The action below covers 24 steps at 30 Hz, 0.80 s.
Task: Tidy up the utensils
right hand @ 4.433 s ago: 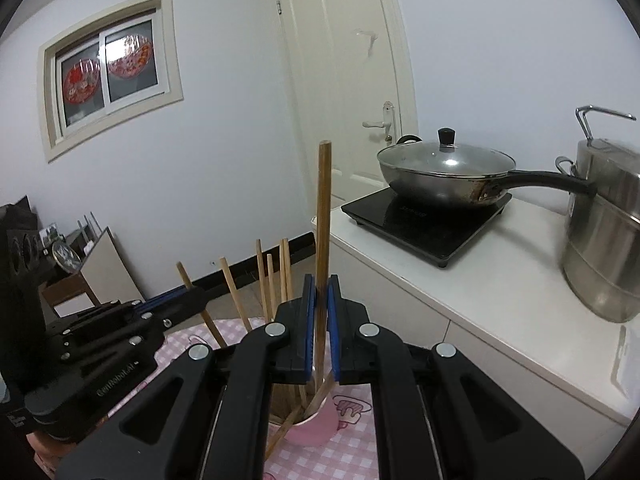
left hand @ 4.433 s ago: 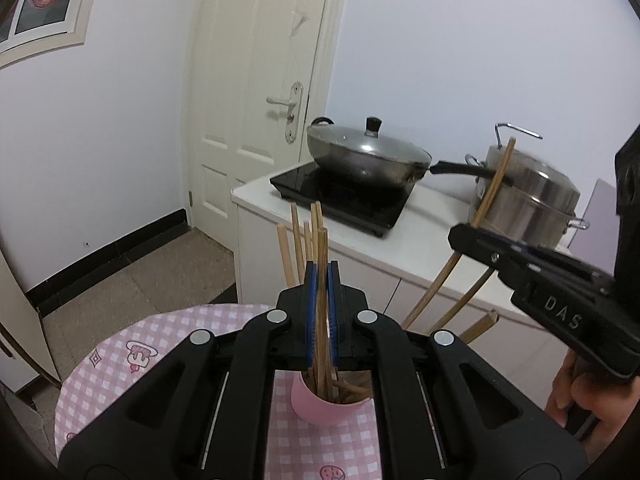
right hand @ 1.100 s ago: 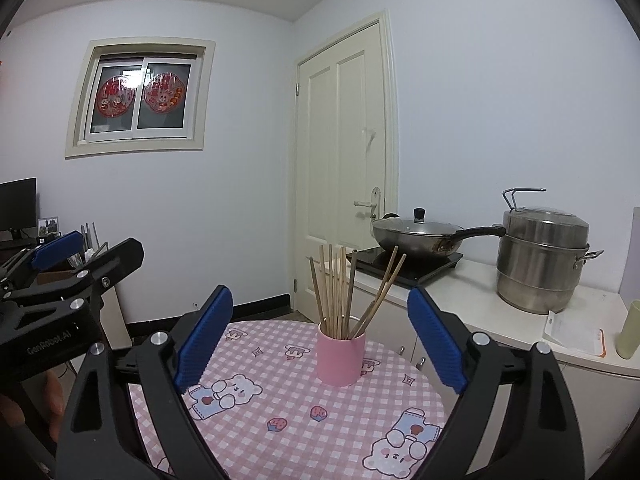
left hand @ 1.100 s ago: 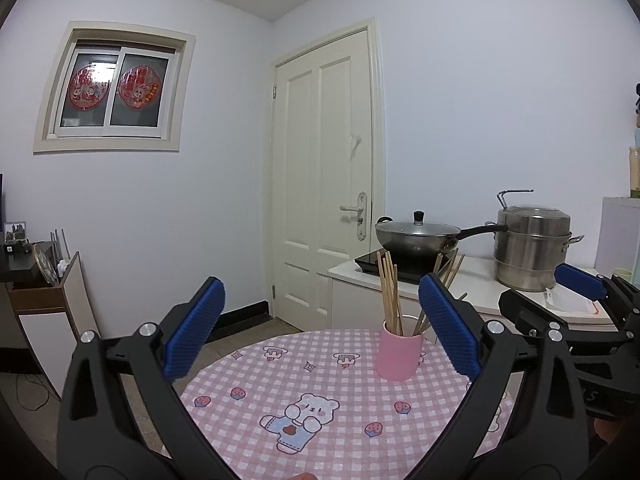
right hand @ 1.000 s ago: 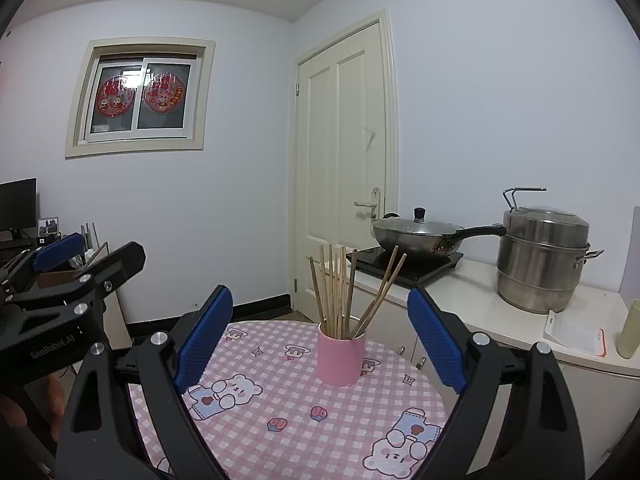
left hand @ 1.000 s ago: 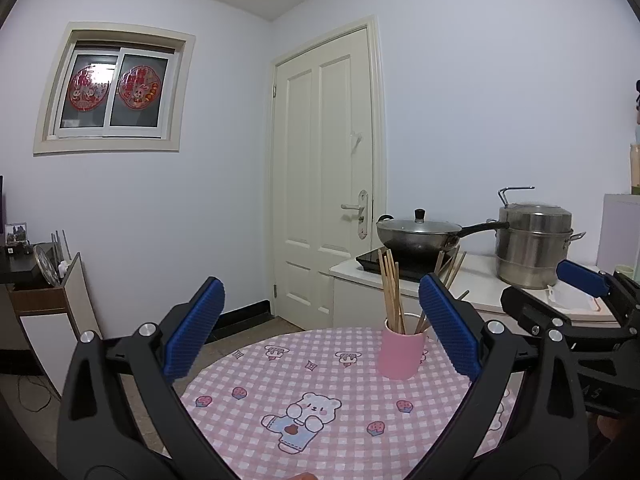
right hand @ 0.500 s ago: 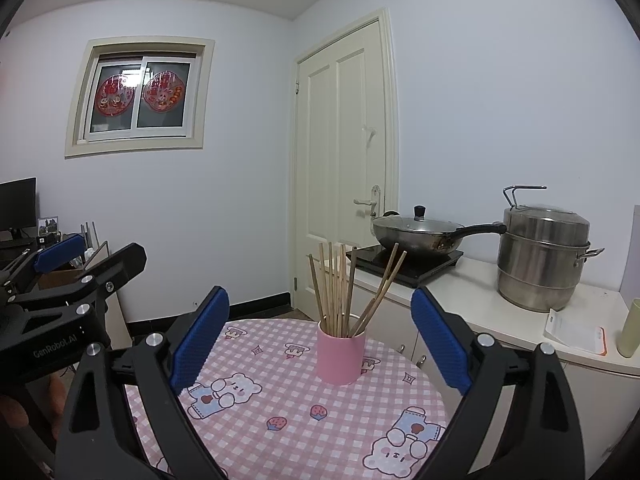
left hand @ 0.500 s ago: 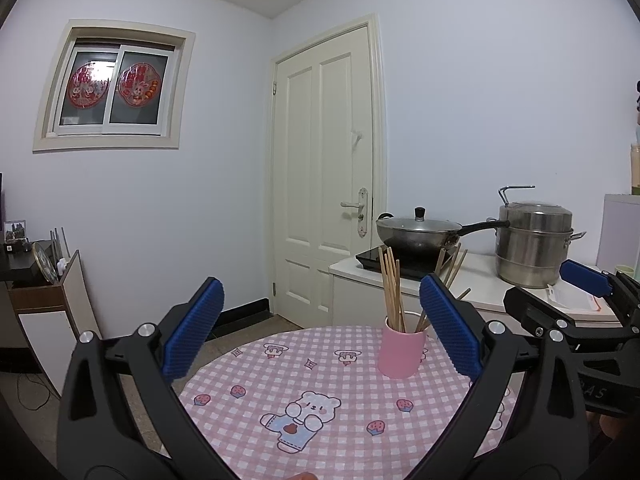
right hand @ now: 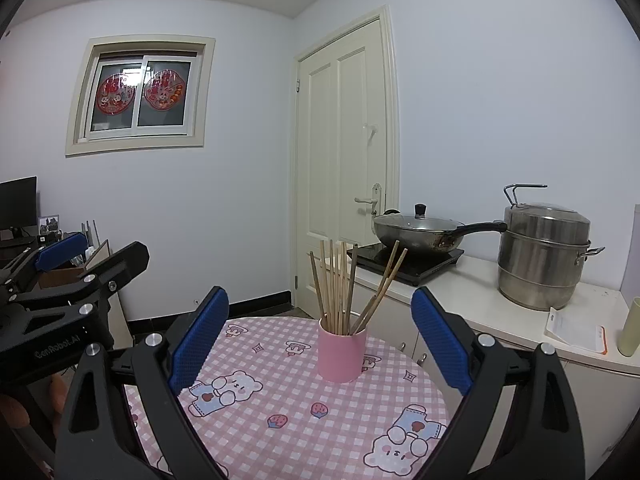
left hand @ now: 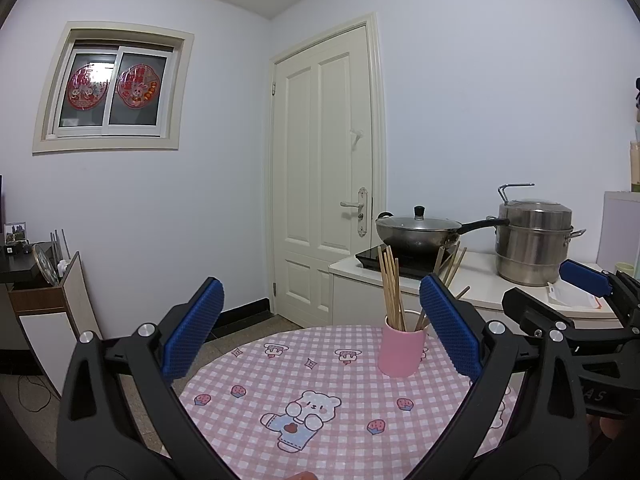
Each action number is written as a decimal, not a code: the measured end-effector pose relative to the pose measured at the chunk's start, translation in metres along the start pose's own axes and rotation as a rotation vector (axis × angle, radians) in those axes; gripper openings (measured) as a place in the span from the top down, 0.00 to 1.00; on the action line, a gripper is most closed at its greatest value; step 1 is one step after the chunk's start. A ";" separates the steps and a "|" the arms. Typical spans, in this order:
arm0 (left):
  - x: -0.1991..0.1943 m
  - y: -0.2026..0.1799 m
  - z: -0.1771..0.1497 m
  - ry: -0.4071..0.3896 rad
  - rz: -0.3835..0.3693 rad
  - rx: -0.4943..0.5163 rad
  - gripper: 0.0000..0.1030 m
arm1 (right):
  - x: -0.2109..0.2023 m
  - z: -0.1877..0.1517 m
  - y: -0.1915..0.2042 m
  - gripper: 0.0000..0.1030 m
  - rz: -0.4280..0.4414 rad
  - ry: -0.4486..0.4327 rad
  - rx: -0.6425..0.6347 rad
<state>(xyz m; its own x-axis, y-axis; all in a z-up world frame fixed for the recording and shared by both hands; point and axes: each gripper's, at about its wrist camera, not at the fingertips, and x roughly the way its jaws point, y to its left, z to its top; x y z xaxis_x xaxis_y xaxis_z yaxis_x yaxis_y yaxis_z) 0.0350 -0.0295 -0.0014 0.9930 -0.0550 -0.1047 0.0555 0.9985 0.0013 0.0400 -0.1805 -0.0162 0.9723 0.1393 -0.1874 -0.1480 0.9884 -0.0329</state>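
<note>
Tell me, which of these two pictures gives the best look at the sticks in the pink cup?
The right wrist view: the chopsticks stand in the pink cup in plain sight between the open fingers. In the left wrist view, the left gripper's right finger covers some of the chopsticks.

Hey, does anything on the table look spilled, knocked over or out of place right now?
Nothing stands out. The pink cup stands upright on the checked tablecloth, with all the chopsticks inside it; a few lean to one side. Nothing has spilled.

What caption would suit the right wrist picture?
Open tongs face a pink cup of chopsticks on a checked table.
</note>
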 end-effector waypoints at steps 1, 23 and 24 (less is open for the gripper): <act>0.000 0.000 0.000 0.000 0.000 0.001 0.06 | 0.000 0.000 0.000 0.13 -0.001 0.001 0.000; -0.002 -0.001 0.001 -0.005 0.010 0.007 0.06 | -0.003 -0.002 0.002 0.12 0.001 0.000 0.000; -0.002 -0.001 0.001 -0.006 0.010 0.007 0.06 | -0.003 -0.002 0.002 0.12 0.001 0.000 0.000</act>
<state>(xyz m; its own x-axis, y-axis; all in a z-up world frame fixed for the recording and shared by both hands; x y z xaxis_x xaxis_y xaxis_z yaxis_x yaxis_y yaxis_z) 0.0329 -0.0307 0.0001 0.9941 -0.0447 -0.0987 0.0459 0.9989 0.0093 0.0361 -0.1789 -0.0179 0.9722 0.1405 -0.1873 -0.1491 0.9883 -0.0327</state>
